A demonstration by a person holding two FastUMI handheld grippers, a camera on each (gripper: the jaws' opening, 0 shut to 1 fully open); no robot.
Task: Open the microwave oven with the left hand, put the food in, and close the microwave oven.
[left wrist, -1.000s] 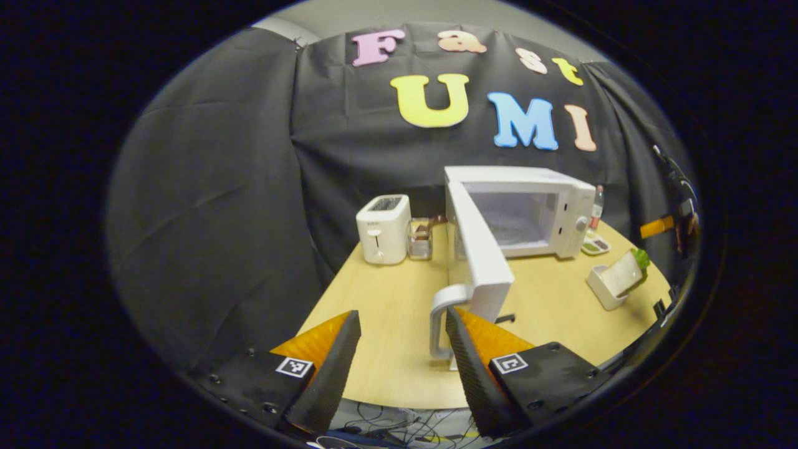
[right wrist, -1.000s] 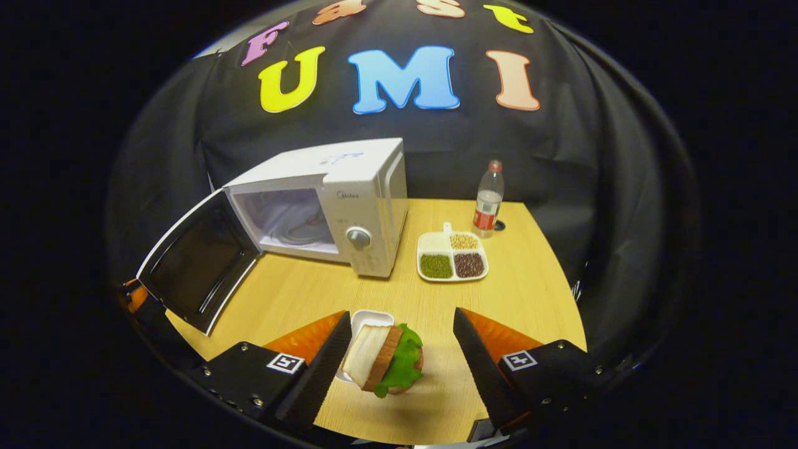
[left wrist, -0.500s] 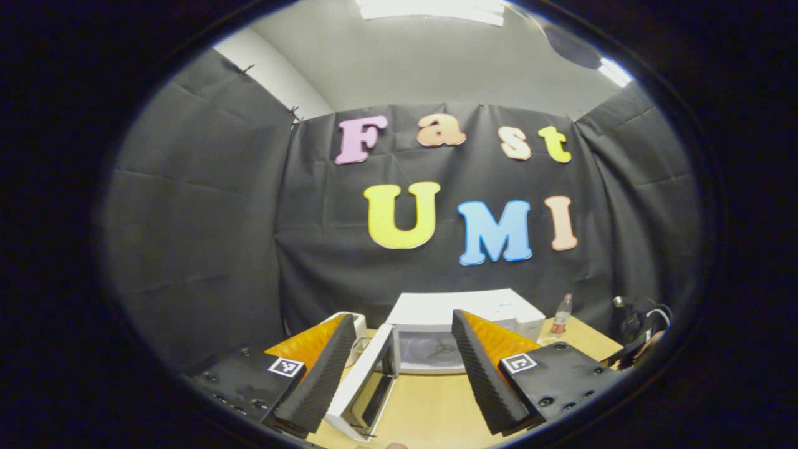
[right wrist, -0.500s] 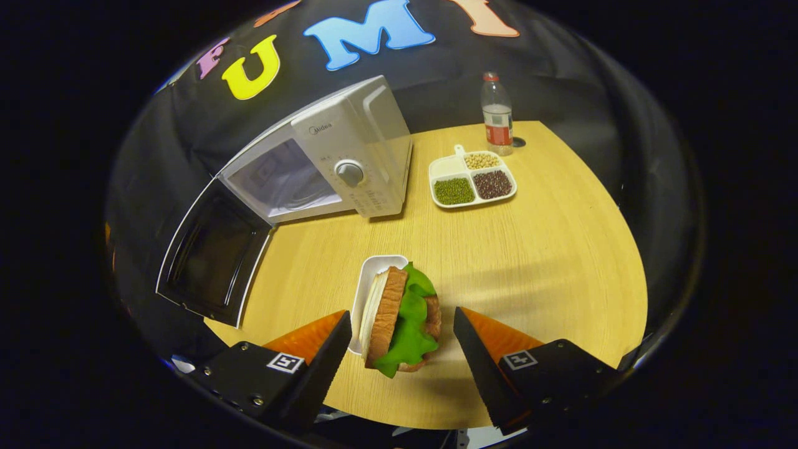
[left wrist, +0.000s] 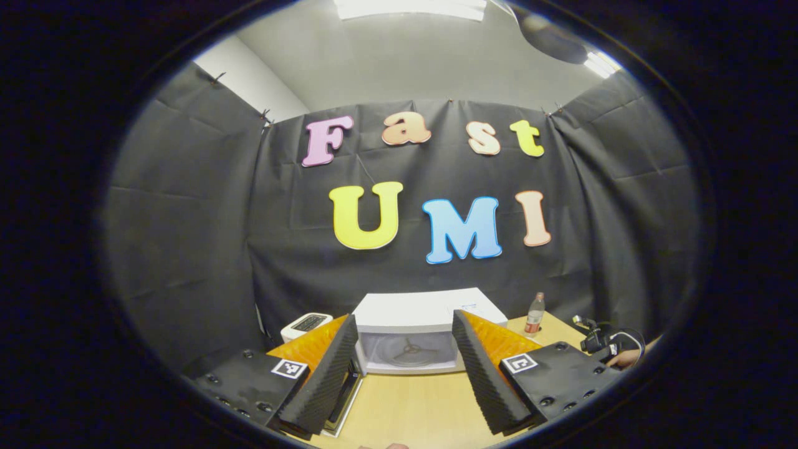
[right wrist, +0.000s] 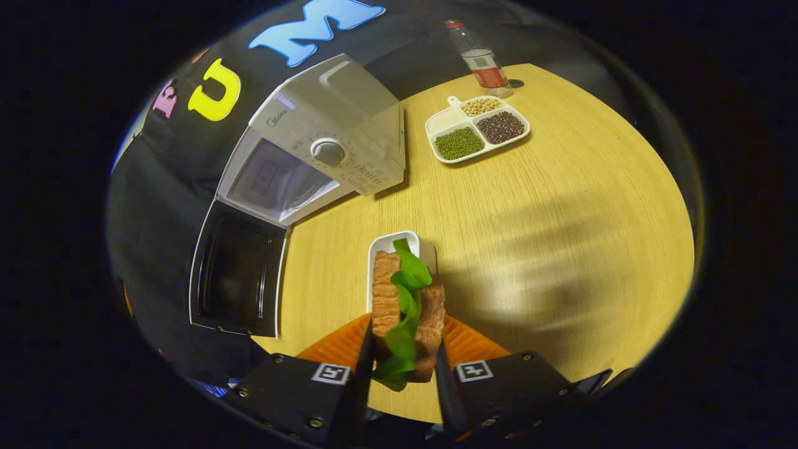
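The white microwave [left wrist: 408, 312] stands at the back of the wooden table, its door [left wrist: 345, 399] swung open to the left and the cavity showing. My left gripper [left wrist: 404, 374] is open and empty, held in front of the microwave and apart from it. In the right gripper view the microwave [right wrist: 324, 149] sits at the upper left with its dark-windowed door [right wrist: 240, 271] hanging open. A sandwich [right wrist: 405, 305] of brown bread and green lettuce stands on edge in a white holder [right wrist: 399, 246]. My right gripper [right wrist: 405, 368] is shut on it, one finger pressing each bread side.
A white toaster [left wrist: 305, 322] stands left of the microwave. A divided dish of beans [right wrist: 477, 125] and a water bottle [right wrist: 480, 59] sit at the far right of the table [right wrist: 561, 218]. A hand [left wrist: 623, 357] holding the other gripper shows at the right edge.
My left gripper has let go of the door handle, drawn back and tilted up. My right gripper has come down over the sandwich and shut on it.
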